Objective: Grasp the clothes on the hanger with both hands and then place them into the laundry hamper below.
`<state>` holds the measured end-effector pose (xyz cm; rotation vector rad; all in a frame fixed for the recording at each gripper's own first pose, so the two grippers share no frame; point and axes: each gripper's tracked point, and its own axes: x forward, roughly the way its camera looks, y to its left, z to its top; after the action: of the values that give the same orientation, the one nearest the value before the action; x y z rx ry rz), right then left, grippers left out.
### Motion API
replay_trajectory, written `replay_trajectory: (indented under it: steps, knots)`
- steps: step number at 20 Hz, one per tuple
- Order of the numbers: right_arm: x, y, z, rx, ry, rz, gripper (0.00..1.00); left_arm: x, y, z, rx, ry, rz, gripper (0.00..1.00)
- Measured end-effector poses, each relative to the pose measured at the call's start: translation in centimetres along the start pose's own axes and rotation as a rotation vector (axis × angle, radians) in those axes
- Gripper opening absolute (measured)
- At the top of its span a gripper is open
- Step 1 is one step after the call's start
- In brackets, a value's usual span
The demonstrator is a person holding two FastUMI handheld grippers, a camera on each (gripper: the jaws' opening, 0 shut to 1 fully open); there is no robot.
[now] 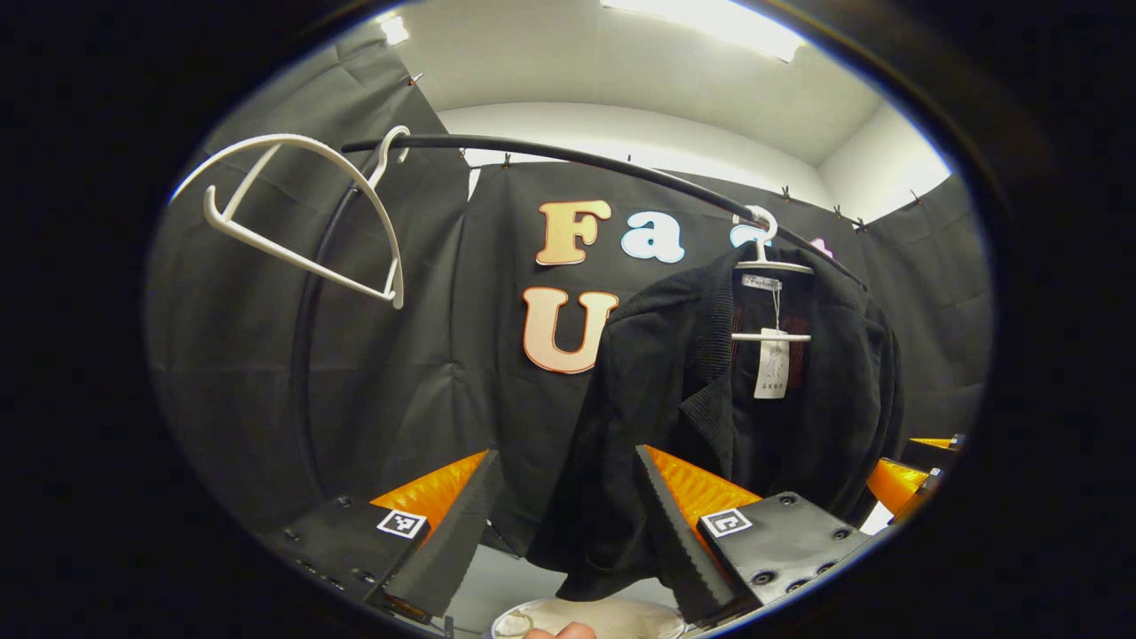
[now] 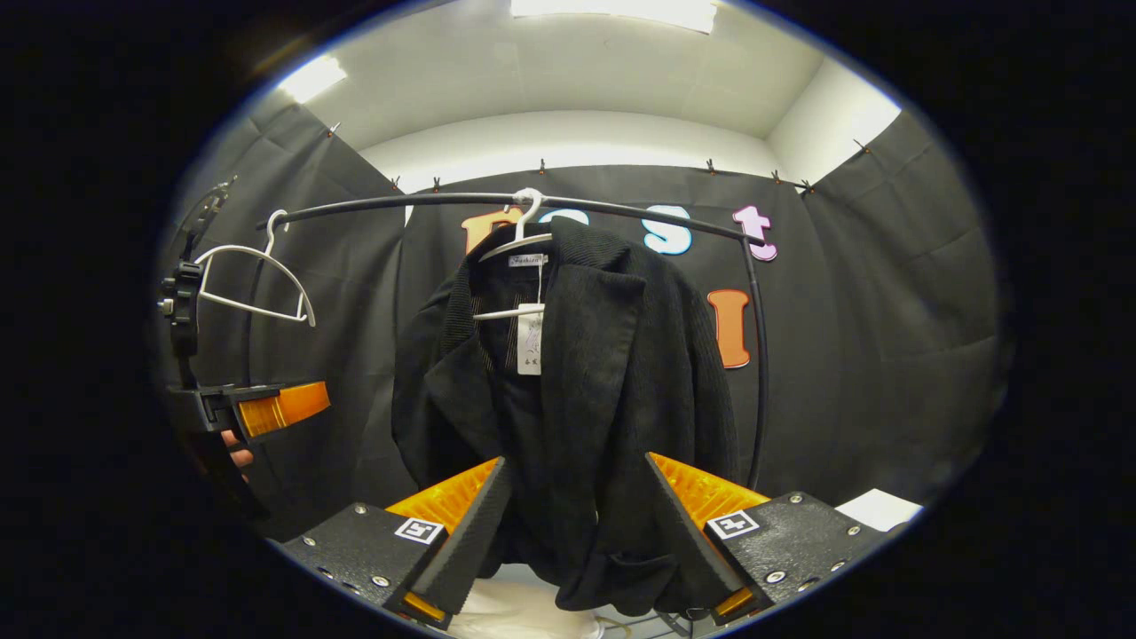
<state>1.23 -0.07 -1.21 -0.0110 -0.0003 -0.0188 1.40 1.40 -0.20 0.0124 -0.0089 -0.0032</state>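
A booth walled with black cloth, under a white ceiling with bright light panels. A curved black rail [image 2: 532,201] runs across the upper part of the booth, and a black jacket [image 2: 568,390] hangs from it on a white hanger [image 2: 522,232], with a white tag [image 2: 530,339] dangling inside the collar. An empty white hanger [image 2: 257,284] hangs farther along the same rail, well apart from the jacket. In the left gripper view, the rim of a pale round container [image 1: 595,617] shows at the very bottom, directly below the jacket's [image 1: 737,417] hem; what lies inside it cannot be made out, and a fingertip [image 1: 561,631] sits at its near edge. In the right gripper view, something pale [image 2: 515,612] lies below the jacket too, but its shape is unclear. The left gripper [image 1: 564,515] points forward and slightly up at the jacket's left side, its two orange-and-black fingers spread wide apart with nothing between them, the cloth hanging behind the gap. The right gripper [image 2: 577,524] faces the jacket's lower front, its fingers equally wide apart and holding nothing, the hem hanging in the gap beyond the tips. From the right gripper view, the left gripper [image 2: 266,406] appears at the far left, held by a hand [image 2: 235,453], beside the empty hanger and apart from the jacket.
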Motion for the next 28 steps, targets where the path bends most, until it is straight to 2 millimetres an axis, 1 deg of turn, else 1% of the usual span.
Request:
replay_trajectory:
  steps: [3,8,9,13,14,16,17,18,19,20,24,25,26,28]
  knots:
    - [-0.1,0.2,-0.3,-0.003,0.003,0.010,0.93,-0.2,0.1,0.1,0.011,-0.003,0.003,0.96]
    - [-0.4,0.5,-0.6,-0.013,0.010,0.017,0.92,-0.1,-0.4,0.3,0.023,-0.003,-0.006,0.96]
    - [-0.4,0.5,-0.6,-0.012,0.010,0.016,0.92,-0.1,-0.5,0.3,0.024,-0.004,-0.010,1.00]
    - [-0.5,0.5,-0.7,-0.010,0.016,0.013,0.93,-0.3,-0.6,0.3,0.029,-0.002,-0.020,1.00]
    - [-0.5,0.6,-0.7,-0.010,0.017,0.013,0.92,-0.4,-0.5,0.3,0.031,-0.001,-0.020,0.96]
    - [-0.6,0.5,-0.8,-0.010,0.018,0.012,0.92,-0.6,-0.3,0.4,0.034,-0.001,-0.019,0.96]
    - [-0.6,0.6,-0.7,-0.010,0.018,0.014,0.92,-0.7,-0.1,0.4,0.035,0.000,-0.017,1.00]
    - [-0.5,0.7,-0.8,-0.011,0.019,0.015,0.92,-0.8,-0.1,0.4,0.036,0.002,-0.017,0.93]
    - [-0.5,0.7,-0.8,-0.015,0.021,0.018,0.92,-0.8,0.0,0.4,0.039,0.003,-0.016,0.93]
    - [-0.4,0.7,-0.8,-0.019,0.022,0.019,0.92,-0.8,0.1,0.5,0.041,0.002,-0.015,0.96]
    - [1.0,0.2,-0.2,-0.029,0.018,0.008,0.92,-1.0,0.4,0.8,0.049,-0.004,-0.010,0.96]
    - [1.3,0.1,0.1,-0.029,0.015,0.007,0.92,-1.0,0.6,0.8,0.047,-0.005,-0.007,0.93]
    - [1.8,0.0,0.4,-0.026,0.011,0.000,0.92,-1.1,0.6,0.8,0.043,-0.005,-0.007,1.00]
    - [3.2,-0.5,1.1,-0.008,0.010,-0.020,0.92,-1.2,0.7,0.8,0.040,0.000,-0.007,0.96]
